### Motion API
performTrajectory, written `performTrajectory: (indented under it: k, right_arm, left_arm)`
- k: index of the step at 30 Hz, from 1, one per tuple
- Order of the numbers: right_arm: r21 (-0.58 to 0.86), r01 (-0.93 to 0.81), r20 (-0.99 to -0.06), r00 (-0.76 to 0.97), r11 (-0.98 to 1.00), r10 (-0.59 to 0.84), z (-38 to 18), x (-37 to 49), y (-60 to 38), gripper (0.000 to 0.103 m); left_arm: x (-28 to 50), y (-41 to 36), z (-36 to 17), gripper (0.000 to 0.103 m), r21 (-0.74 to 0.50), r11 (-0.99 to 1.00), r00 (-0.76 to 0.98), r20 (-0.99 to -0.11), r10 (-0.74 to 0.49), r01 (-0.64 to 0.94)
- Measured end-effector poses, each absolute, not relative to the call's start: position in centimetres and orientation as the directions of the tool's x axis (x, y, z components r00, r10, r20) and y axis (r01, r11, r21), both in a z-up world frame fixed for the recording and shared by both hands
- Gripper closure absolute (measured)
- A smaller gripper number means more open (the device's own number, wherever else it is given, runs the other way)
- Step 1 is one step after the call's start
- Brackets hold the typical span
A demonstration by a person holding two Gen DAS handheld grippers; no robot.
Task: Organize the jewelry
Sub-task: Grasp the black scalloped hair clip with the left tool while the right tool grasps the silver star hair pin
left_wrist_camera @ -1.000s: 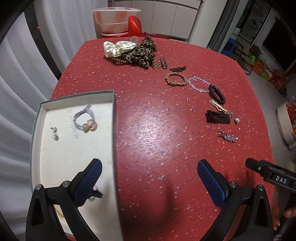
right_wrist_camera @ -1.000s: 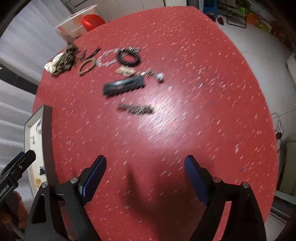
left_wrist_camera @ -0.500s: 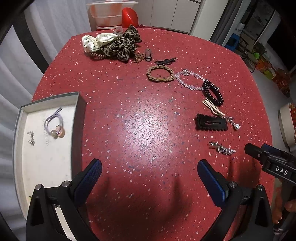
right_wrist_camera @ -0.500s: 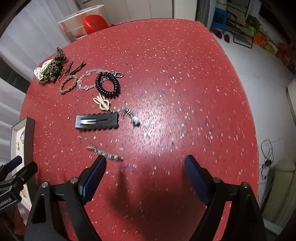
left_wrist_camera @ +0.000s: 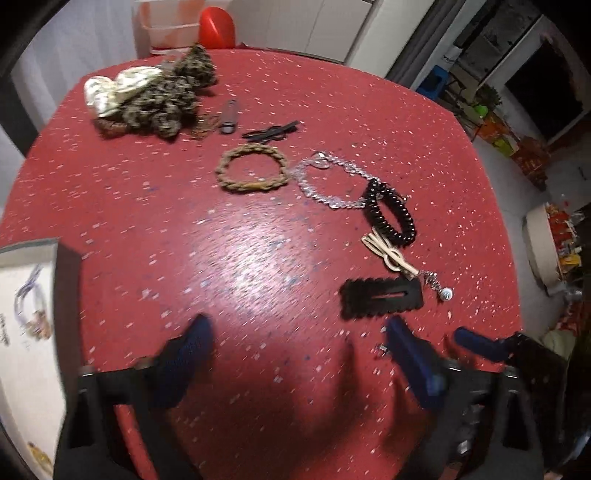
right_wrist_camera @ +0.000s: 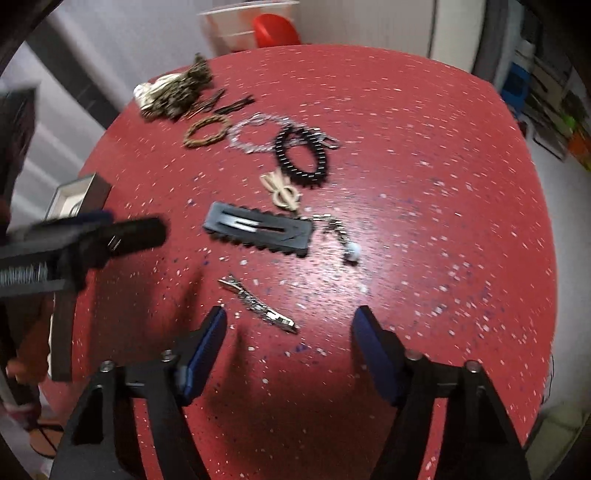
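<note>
Beyond the table's far edge, a clear plastic tub (left_wrist_camera: 168, 16) beside a red plastic object (left_wrist_camera: 217, 33).

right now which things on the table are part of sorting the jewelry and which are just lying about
Part of the job:
silver clip
black hair clip
black coil band
clear bead chain
braided bracelet
tray

Just lying about:
plastic tub
red scoop

a home, lived-in room: round red speckled bench (left_wrist_camera: 258, 258) strewn with hair accessories, white curtains (right_wrist_camera: 92, 55) behind, white cabinet doors (left_wrist_camera: 314, 26), plastic tub (right_wrist_camera: 236, 26) by the wall, cluttered floor shelves (left_wrist_camera: 509, 122) at the right.
</note>
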State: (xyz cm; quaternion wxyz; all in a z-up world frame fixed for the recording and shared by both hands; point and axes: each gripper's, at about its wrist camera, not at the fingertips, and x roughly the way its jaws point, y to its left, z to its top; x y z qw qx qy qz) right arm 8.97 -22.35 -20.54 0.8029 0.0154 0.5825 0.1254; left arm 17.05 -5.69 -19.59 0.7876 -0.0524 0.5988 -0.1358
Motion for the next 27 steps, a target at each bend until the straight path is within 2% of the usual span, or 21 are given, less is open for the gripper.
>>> performTrajectory:
  k: [5, 7, 10, 13, 14, 15, 16, 18, 19, 22, 23, 24, 27]
  right_arm:
    - [0.167, -0.224, -0.922, 0.31, 0.96, 0.232, -21.3, 9.0, -21.5, 0.047]
    - [0.166, -0.227, -0.918, 0.319, 0.96, 0.235, -21.5, 9.0, -21.4, 0.049]
    - [0.162, -0.231, -0.91, 0.341, 0.959, 0.236, -21.5, 8.9, -21.2, 0.051]
    - [0.153, -0.225, -0.905, 0.36, 0.962, 0.228, -21.5, 8.7, -21.2, 0.059]
    - [0.152, -0.224, -0.903, 0.365, 0.963, 0.228, -21.5, 8.7, -21.2, 0.066]
    - [0.154, -0.223, -0.901, 0.368, 0.962, 0.23, -21.5, 8.7, -21.3, 0.071]
    - [0.158, -0.223, -0.9, 0.368, 0.962, 0.233, -21.5, 8.7, -21.3, 0.075]
    - [0.158, -0.216, -0.901, 0.369, 0.964, 0.23, -21.6, 8.6, -21.4, 0.093]
    - [0.163, -0.211, -0.9, 0.369, 0.964, 0.233, -21.6, 8.5, -21.5, 0.093]
    - [0.179, -0.197, -0.9, 0.363, 0.964, 0.241, -21.5, 8.3, -21.8, 0.094]
    - [0.182, -0.196, -0.9, 0.36, 0.963, 0.244, -21.5, 8.2, -21.9, 0.094]
    - [0.187, -0.195, -0.9, 0.358, 0.963, 0.247, -21.4, 8.1, -22.0, 0.094]
    - [0.2, -0.184, -0.898, 0.358, 0.962, 0.255, -21.0, 7.9, -22.4, 0.094]
  left_arm:
    - [17.8, -7.5, -20.4, 0.013, -0.268, 0.942, 0.224, -0.924, -0.311, 0.199]
    - [18.0, -8.3, -20.6, 0.022, -0.279, 0.935, 0.212, -0.922, -0.325, 0.221]
    - [18.5, -9.3, -21.0, 0.024, -0.294, 0.928, 0.196, -0.92, -0.34, 0.229]
    - [18.8, -9.9, -21.0, 0.03, -0.302, 0.924, 0.193, -0.917, -0.349, 0.236]
    - [18.9, -10.2, -21.0, 0.03, -0.309, 0.921, 0.189, -0.915, -0.356, 0.239]
    - [18.9, -10.5, -20.9, 0.04, -0.312, 0.918, 0.187, -0.914, -0.36, 0.243]
    - [19.0, -10.7, -21.0, 0.046, -0.312, 0.917, 0.184, -0.914, -0.361, 0.248]
    - [19.0, -11.5, -20.9, 0.047, -0.313, 0.914, 0.182, -0.913, -0.364, 0.258]
    - [18.8, -11.6, -20.9, 0.058, -0.314, 0.913, 0.181, -0.913, -0.366, 0.262]
    - [18.9, -12.4, -21.1, 0.068, -0.316, 0.91, 0.175, -0.913, -0.369, 0.27]
    - [18.8, -12.6, -21.1, 0.075, -0.317, 0.908, 0.172, -0.913, -0.37, 0.272]
    - [18.8, -12.9, -21.2, 0.086, -0.316, 0.908, 0.168, -0.914, -0.369, 0.277]
    - [18.5, -13.4, -21.1, 0.091, -0.312, 0.906, 0.18, -0.911, -0.371, 0.286]
